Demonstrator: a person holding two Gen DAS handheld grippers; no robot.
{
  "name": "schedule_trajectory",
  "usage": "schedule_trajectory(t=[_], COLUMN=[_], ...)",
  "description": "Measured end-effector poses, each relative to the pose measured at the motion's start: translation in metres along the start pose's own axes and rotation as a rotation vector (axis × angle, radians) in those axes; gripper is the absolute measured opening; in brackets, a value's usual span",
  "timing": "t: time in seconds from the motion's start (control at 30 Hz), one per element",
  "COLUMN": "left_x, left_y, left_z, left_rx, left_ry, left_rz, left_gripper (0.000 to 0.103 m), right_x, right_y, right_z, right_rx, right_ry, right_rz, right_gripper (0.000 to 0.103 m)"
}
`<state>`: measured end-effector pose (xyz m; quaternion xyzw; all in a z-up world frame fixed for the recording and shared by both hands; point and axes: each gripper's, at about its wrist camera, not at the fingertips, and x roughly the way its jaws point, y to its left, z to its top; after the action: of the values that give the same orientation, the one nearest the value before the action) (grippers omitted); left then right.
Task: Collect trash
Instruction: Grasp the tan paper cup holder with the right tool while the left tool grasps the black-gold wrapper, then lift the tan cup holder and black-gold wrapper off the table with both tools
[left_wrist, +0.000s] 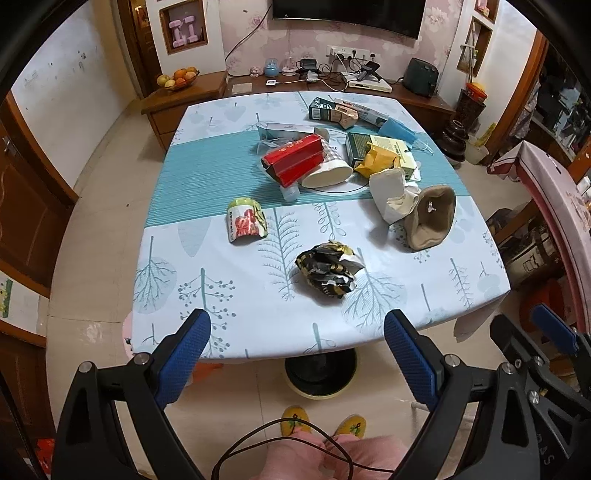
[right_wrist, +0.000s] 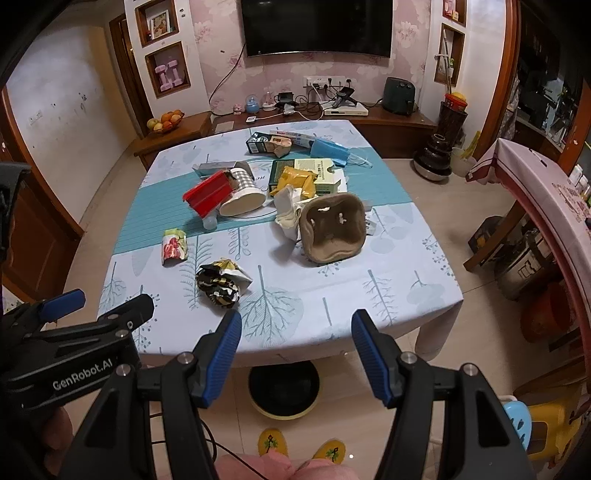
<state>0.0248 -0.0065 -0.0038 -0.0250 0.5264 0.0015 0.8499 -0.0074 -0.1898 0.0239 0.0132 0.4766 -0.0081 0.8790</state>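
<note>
both grippers hang side by side just off the near edge of the table (left_wrist: 177, 295), above the floor, pointing across it toward the trash. the left gripper (left_wrist: 297, 325) has its blue pads spread wide with nothing between them; the right gripper (right_wrist: 295, 325) is likewise spread and holds nothing. in the right wrist view the left one sits level just to its left, tilted slightly inward.

nearest the table's near edge lies a crumpled black-and-gold wrapper (left_wrist: 328, 271), apart from both grippers. beyond it and to the left lies a small strawberry-printed packet (left_wrist: 245, 220). beyond it to the right a brown pulp cup carrier (right_wrist: 332, 229) stands on edge, touching crumpled white paper (right_wrist: 288, 210). farther toward the table's middle, a red box (left_wrist: 293, 158) leans against a tipped paper cup (left_wrist: 327, 171), with a yellow bag (left_wrist: 376, 160) and green cartons (left_wrist: 356, 146) beside them. a blue face mask (left_wrist: 397, 129) lies near the table's far edge.
</note>
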Motion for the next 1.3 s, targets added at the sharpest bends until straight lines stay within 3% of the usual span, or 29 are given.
schedule_trajectory(t=[0.4, 0.6, 0.9, 1.13, 1.23, 1.3], left_x=[0.052, 0.092, 0.151, 0.18, 0.191, 0.196], left_y=[-0.009, -0.013, -0.02, -0.022, -0.023, -0.025], left_z=[0.028, 0.04, 0.043, 0.042, 0.041, 0.041], left_rx=[-0.058, -0.116, -0.242, -0.351, -0.389, -0.408], left_ry=[0.079, 0.127, 0.243, 0.286, 0.29, 0.296], left_rz=[-0.059, -0.066, -0.015, 0.007, 0.016, 0.01], left_gripper=[0.094, 0.094, 0.094, 0.093, 0.085, 0.073], right_x=[0.023, 0.079, 0.169, 0.222, 0.239, 0.248], right_y=[-0.035, -0.061, -0.113, -0.105, -0.1, -0.096], right_z=[0.021, 0.05, 0.093, 0.112, 0.116, 0.117], right_rx=[0.003, -0.052, -0.076, -0.207, -0.244, -0.267], right_ry=[0.023, 0.095, 0.183, 0.235, 0.262, 0.275], right_rz=[0.009, 0.057, 0.135, 0.214, 0.244, 0.255], right_gripper=[0.062, 0.052, 0.049, 0.048, 0.039, 0.031])
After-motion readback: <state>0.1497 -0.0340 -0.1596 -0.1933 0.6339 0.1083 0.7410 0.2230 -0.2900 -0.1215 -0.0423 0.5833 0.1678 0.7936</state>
